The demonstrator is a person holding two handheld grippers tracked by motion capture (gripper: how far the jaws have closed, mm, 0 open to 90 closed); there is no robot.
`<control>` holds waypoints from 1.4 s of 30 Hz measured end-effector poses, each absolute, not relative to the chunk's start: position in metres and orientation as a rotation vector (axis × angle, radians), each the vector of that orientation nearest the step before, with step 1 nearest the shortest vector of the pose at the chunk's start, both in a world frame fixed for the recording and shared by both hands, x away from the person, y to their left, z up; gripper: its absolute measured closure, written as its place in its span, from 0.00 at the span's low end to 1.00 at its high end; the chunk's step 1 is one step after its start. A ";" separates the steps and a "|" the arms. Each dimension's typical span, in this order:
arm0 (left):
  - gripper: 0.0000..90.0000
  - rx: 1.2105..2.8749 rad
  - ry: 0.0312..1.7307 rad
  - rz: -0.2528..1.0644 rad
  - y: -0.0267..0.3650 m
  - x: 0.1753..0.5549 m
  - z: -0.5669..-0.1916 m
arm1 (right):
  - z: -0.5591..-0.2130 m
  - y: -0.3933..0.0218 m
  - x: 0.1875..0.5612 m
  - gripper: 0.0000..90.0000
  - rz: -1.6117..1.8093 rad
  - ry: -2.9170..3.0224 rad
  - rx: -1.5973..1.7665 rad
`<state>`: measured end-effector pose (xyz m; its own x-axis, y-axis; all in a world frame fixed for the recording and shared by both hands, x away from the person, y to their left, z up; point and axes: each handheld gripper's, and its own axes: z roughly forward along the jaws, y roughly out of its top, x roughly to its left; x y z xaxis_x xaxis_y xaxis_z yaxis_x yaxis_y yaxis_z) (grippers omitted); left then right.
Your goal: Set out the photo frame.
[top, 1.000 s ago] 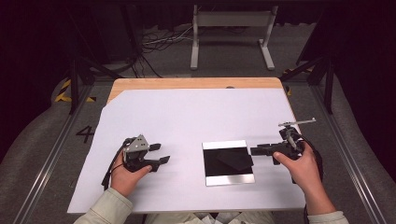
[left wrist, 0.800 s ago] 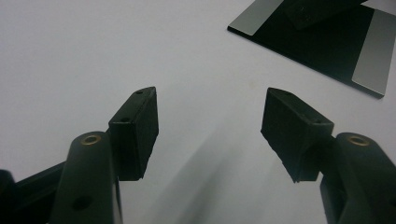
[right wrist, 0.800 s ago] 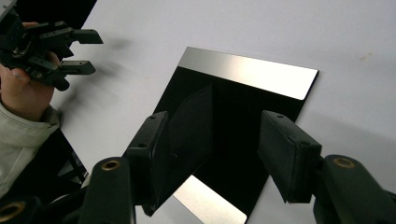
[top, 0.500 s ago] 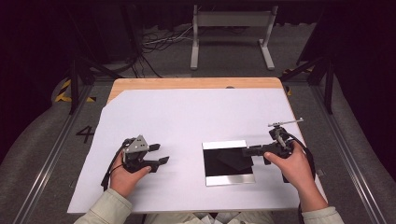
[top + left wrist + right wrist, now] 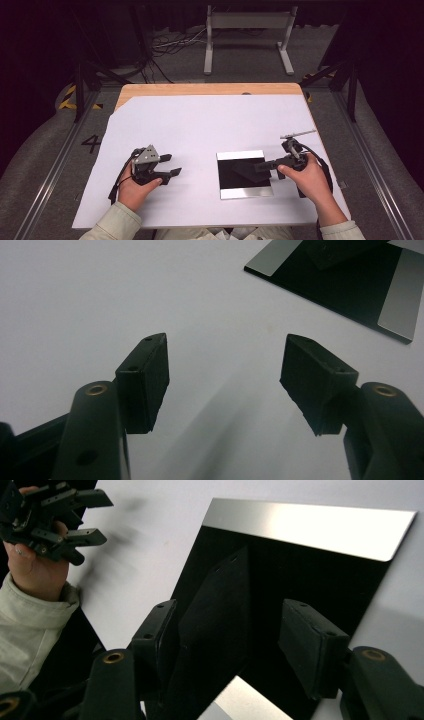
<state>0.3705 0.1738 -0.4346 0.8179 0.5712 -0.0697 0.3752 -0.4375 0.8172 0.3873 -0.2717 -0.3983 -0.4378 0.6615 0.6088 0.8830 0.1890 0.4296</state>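
Mirror-black square plate (image 5: 245,175) with silver strips along two edges lies flat on the counter (image 5: 200,125); right claw (image 5: 250,167) has been opening, spread above it, left claw (image 5: 170,165) apart.

Bright overhead light on white table (image 5: 200,125); dark surroundings; glare on mirror plate (image 5: 310,525); soft shadows; close fingers (image 5: 145,380) blurred.

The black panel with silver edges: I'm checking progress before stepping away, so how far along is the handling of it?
Early. Done: the right gripper has come over the black panel, jaws just opening, nothing between them. In hand: the approach; the panel lies flat on the white sheet, ungripped. Left: closing on it and moving it. The left gripper waits open beside it.
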 end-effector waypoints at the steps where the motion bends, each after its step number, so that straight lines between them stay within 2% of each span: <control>1: 0.41 2.078 0.695 0.270 0.174 0.370 -0.435 | -0.399 -0.270 0.387 0.46 -1.093 -2.174 -1.461; 5: 0.41 2.079 0.697 0.268 0.174 0.371 -0.435 | -0.405 -0.266 0.389 0.46 -1.074 -2.151 -1.441; 14: 0.41 2.078 0.696 0.268 0.174 0.370 -0.435 | -0.406 -0.260 0.389 0.57 -1.045 -2.152 -1.373; 28: 0.41 2.072 0.703 0.278 0.175 0.370 -0.434 | -0.398 -0.257 0.386 0.63 -1.087 -2.238 -1.304; 37: 0.41 2.068 0.700 0.294 0.176 0.370 -0.433 | -0.383 -0.254 0.378 0.72 -1.153 -2.354 -1.155; 42: 0.41 2.070 0.700 0.297 0.176 0.370 -0.433 | -0.374 -0.252 0.373 0.81 -1.183 -2.381 -1.076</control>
